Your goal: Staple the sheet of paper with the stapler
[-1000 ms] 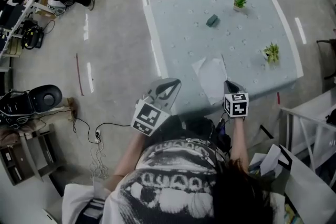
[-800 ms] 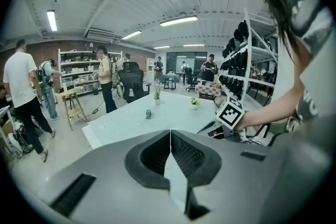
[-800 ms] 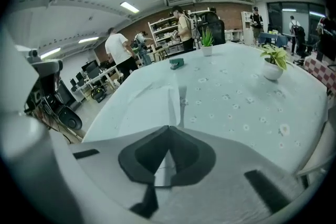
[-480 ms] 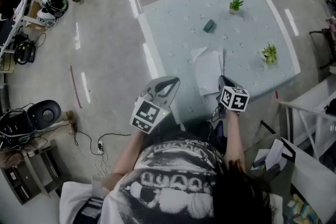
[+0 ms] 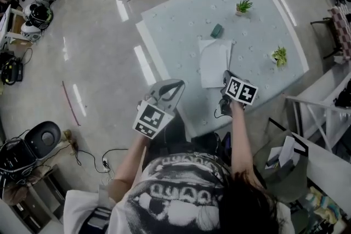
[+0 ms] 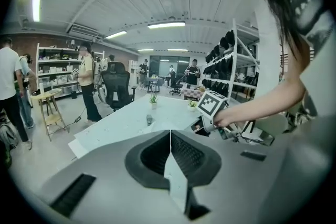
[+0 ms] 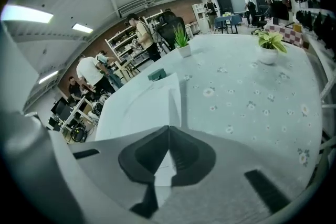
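Fig.: L tongs [image 5: 174, 85] and R tongs [image 5: 226, 76] both clenched, empty (tips meeting). Sheet of paper [image 5: 214, 60] lies flat on table [image 5: 175, 24], just ahead of R tongs; stapler [image 5: 217, 30] near sheet's far edge.

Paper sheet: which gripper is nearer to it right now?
Right. The right gripper sits at the paper sheet's near right corner, over the table; the left gripper hangs by the table's near left edge, clear of the sheet.
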{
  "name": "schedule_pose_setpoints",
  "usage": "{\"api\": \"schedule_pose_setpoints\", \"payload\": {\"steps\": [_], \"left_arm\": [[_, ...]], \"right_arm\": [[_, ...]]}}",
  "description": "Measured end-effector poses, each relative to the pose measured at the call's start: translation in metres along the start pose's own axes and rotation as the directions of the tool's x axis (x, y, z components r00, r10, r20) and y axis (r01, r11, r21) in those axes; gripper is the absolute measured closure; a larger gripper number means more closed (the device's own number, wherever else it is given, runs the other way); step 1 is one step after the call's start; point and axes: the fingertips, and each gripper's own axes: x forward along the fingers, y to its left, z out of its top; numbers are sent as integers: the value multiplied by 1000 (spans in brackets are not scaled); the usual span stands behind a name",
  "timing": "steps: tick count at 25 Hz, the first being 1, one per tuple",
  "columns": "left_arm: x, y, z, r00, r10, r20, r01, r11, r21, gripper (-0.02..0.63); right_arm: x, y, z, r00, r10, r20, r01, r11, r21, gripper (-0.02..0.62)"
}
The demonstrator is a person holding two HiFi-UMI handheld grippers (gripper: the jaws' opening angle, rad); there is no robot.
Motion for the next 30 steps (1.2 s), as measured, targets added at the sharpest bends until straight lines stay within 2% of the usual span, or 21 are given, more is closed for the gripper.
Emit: {"api": "schedule_pose_setpoints", "payload": {"steps": [5, 13, 23, 30], "left_arm": [[3, 20, -8, 999, -46, -2, 46, 999, 9, 601], [14, 45, -11, 996, -83, 9, 83, 996, 14, 601], [20, 63, -14, 994, -108, 7, 108, 994, 11, 601], [24, 67, -19, 994, -111, 6, 111, 994, -2, 601]], "right_arm": [[16, 13, 5, 1000, -28, -8, 29, 998, 57, 586], [28, 25, 9, 997, -71, -21, 72, 995, 70, 584], [33, 38, 3, 996, -78, -39, 81, 993, 82, 584], [37, 45, 5, 996, -68, -59, 71, 996, 58, 584]]}}
